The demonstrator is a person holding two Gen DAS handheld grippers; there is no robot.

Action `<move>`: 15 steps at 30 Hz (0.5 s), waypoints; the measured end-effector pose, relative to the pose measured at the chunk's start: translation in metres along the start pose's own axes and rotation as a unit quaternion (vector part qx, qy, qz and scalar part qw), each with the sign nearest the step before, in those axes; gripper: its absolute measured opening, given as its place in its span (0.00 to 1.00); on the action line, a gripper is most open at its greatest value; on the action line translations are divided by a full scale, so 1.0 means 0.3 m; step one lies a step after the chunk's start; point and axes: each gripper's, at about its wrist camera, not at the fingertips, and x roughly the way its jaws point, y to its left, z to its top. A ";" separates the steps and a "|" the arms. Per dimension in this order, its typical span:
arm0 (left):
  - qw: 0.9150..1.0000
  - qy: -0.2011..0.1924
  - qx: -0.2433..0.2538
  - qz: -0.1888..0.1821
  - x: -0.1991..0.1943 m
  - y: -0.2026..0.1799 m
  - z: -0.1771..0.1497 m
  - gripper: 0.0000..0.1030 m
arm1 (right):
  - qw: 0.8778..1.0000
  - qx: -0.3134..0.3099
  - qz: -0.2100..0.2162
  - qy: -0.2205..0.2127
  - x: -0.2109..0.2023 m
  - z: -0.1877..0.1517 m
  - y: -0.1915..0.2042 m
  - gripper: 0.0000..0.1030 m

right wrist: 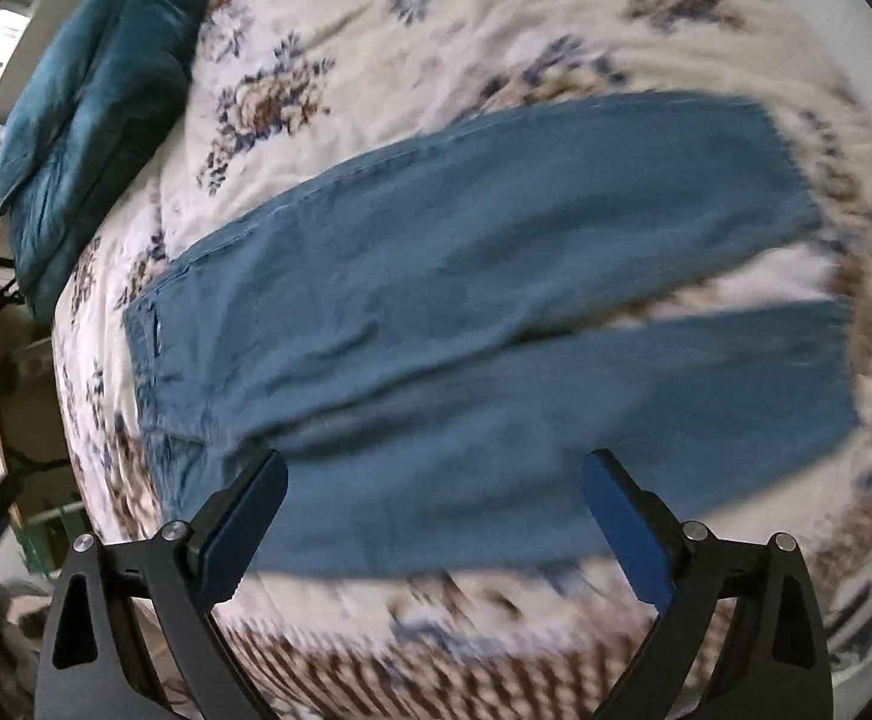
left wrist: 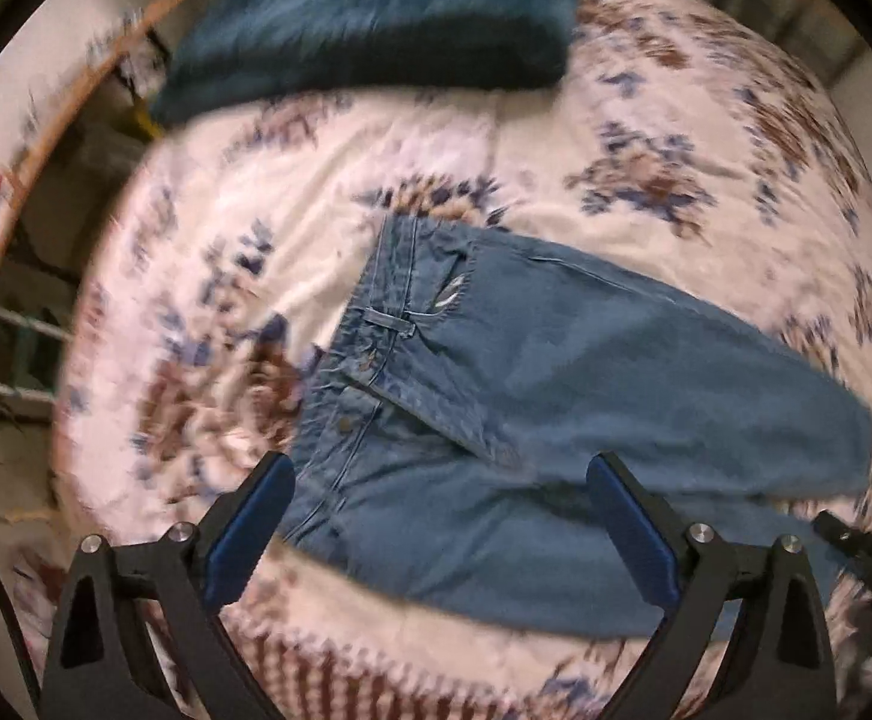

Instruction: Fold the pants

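Blue denim pants [left wrist: 556,384] lie flat on a bed, the waistband with its belt loop and button toward the left, the legs running right. In the right wrist view the same pants [right wrist: 466,312] show both legs spread slightly apart, hems at the right. My left gripper [left wrist: 440,468] hovers open above the waist and near leg, its blue pads apart with nothing between them. My right gripper [right wrist: 434,465] also stands open, above the near leg's edge. Both views are blurred by motion.
The bed carries a white floral cover [left wrist: 291,192] [right wrist: 448,18]. A teal pillow [left wrist: 375,24] [right wrist: 93,108] lies at the head of the bed. A wooden rail [left wrist: 45,138] and floor clutter are off the bed's left side. The right gripper's black tip [left wrist: 862,546] shows at right.
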 end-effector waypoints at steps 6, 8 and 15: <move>0.993 0.079 -0.071 -0.051 0.439 0.178 0.246 0.88 | 0.998 -0.011 0.027 0.047 0.444 0.235 0.199 0.61; 0.993 0.093 -0.065 -0.039 0.563 0.209 0.302 0.79 | 0.997 -0.035 0.024 0.061 0.542 0.265 0.259 0.44; 0.989 0.115 -0.042 -0.078 0.764 0.232 0.327 0.63 | 0.989 -0.128 -0.020 0.067 0.676 0.246 0.385 0.44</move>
